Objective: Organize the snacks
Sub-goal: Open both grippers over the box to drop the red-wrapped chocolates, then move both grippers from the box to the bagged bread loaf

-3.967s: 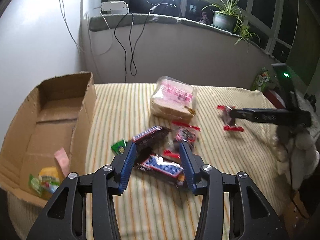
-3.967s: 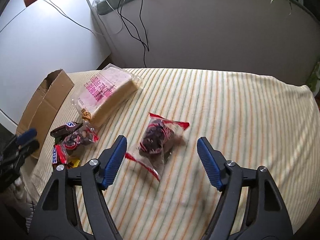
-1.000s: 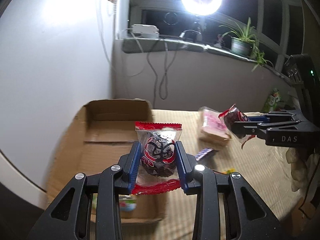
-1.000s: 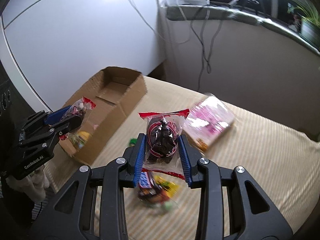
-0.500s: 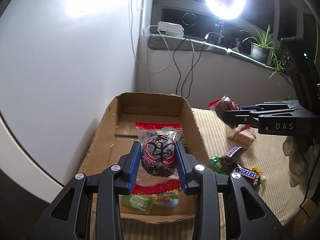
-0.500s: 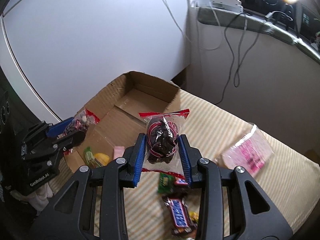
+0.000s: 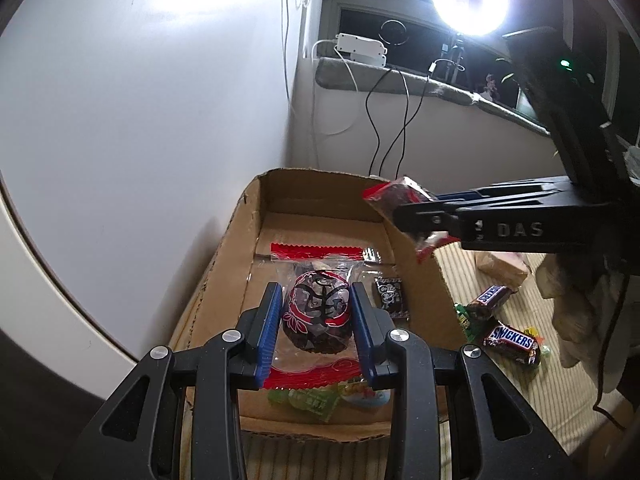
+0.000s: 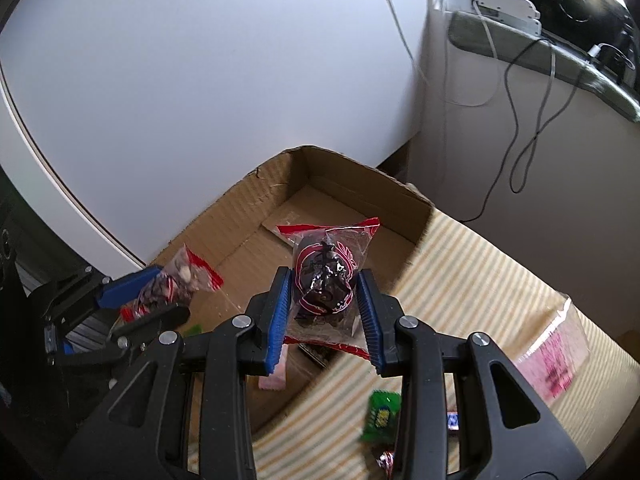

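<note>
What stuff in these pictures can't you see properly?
- Cardboard box floor, left wrist view: the near part is hidden behind the left gripper and its red-and-clear packet.
- Green wrapper, right wrist view: print too blurred to read.
- Pink-printed bag, right wrist view: blurred, partly hidden behind the right gripper.

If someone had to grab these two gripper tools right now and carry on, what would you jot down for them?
Left gripper: shut on a red-edged snack pack, held over the box.
Right gripper: shut on a matching pack, at the box's table-side wall.
Done: a few small snacks already lie in the box, among them a dark sachet and a green packet.
Left: drop both packs in the box, then fetch what lies on the striped cloth: Snickers bar, other small candies and the bread bag.
</note>
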Available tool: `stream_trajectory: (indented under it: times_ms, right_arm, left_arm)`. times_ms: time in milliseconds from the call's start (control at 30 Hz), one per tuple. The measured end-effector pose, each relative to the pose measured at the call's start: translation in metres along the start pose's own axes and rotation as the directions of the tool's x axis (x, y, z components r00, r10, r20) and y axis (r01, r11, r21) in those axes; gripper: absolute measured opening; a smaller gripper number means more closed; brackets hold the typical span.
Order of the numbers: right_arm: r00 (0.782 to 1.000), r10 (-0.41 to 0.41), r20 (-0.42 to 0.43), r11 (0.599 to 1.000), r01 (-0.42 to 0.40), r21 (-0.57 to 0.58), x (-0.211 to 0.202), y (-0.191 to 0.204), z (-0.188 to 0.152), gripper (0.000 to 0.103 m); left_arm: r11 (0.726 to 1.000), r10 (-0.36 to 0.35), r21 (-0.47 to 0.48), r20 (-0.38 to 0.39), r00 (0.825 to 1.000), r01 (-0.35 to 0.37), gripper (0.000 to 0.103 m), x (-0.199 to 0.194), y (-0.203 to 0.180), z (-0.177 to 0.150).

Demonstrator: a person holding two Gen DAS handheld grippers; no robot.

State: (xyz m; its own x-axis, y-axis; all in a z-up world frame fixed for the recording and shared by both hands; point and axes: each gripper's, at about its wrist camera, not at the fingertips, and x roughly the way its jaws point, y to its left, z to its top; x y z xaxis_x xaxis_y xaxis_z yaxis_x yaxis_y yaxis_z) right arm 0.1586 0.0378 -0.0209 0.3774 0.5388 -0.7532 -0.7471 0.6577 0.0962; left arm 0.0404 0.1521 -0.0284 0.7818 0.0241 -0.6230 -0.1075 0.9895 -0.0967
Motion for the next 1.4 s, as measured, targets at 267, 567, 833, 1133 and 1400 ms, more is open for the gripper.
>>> stream_trajectory:
  times_ms: [267, 567, 833, 1133, 1400]
  right_arm:
    - [1.0, -0.002, -0.03, 1.0, 0.002, -0.022, 0.018, 0.006, 0.006, 0.035]
    - [0.999, 0.0, -0.04, 0.999, -0.001, -0.034, 0.024, 0.011, 0.007, 0.035]
    - [1.0, -0.005, -0.021, 1.0, 0.004, -0.03, 0.018, 0.012, 0.006, 0.039]
    - [0.999, -0.02, 0.034, 1.0, 0.02, -0.005, -0.004, 0.005, 0.003, 0.068]
    - [0.997, -0.038, 0.072, 0.999, 0.037, 0.023, -0.027, -0.01, -0.004, 0.087]
  left_arm:
    - [1.0, 0.008, -0.009, -0.007, 1.0, -0.008, 0.033, 0.003, 0.006, 0.0]
    - [1.0, 0.012, -0.014, -0.009, 1.0, -0.012, 0.033, 0.001, 0.007, -0.001]
    - [1.0, 0.028, -0.012, -0.005, 1.0, -0.028, 0.039, -0.002, 0.008, -0.002]
    - [0.999, 0.039, -0.006, 0.015, 0.999, -0.039, 0.042, -0.012, 0.004, -0.001]
    - [0.999, 0.039, 0.011, 0.029, 0.999, -0.039, 0.045, -0.022, -0.005, 0.001]
